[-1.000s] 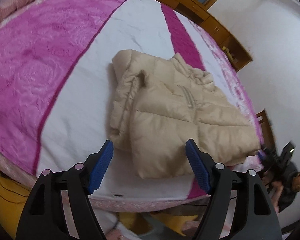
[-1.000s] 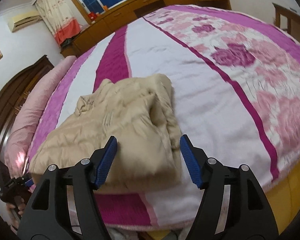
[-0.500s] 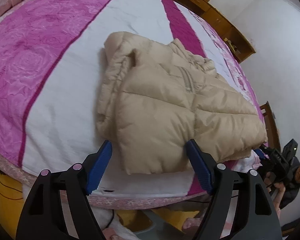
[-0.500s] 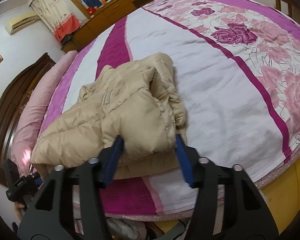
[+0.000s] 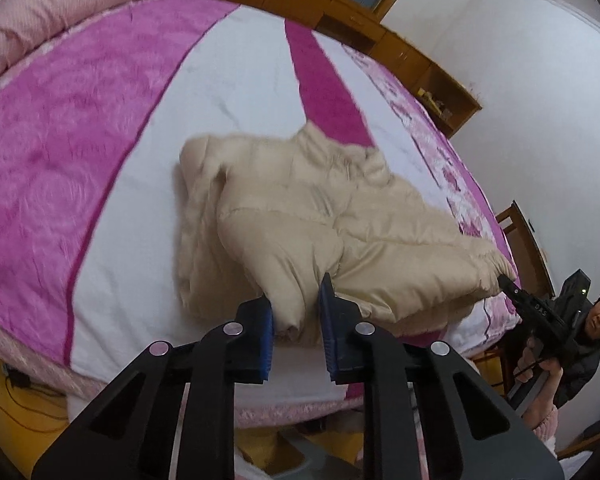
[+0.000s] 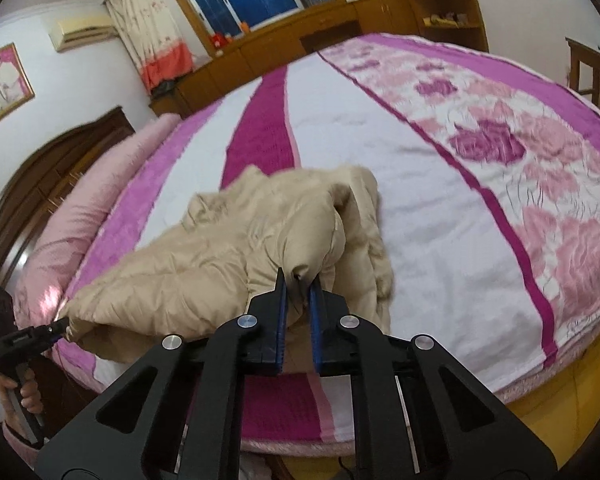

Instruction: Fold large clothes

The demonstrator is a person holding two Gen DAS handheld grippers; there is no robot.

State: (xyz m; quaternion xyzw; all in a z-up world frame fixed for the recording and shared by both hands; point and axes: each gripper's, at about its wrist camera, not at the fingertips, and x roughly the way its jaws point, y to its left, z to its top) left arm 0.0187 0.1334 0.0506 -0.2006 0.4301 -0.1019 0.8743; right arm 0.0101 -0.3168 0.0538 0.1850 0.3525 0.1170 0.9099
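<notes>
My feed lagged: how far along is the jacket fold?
Done: the beige jacket lies on the bed with its sleeves tucked under the body. In hand: the left tongs and the right tongs each pinch a hem corner. Left: carry the hem toward the collar.

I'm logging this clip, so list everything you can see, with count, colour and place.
Beige quilted puffer jacket: one, beige, on the bed's white stripe, near the foot edge.
Pink, magenta and white striped bedspread: one, covers the bed.
Pale pink bolster pillow: one, at the headboard side.
Long wooden cabinet: one, brown, under the window.
Floral curtain: one, cream and coral, left of the window.
Framed portrait: one, on the wall.
Left tongs: black with blue pads, shut on a jacket corner.
Right tongs: same colours, shut on the other corner.
</notes>
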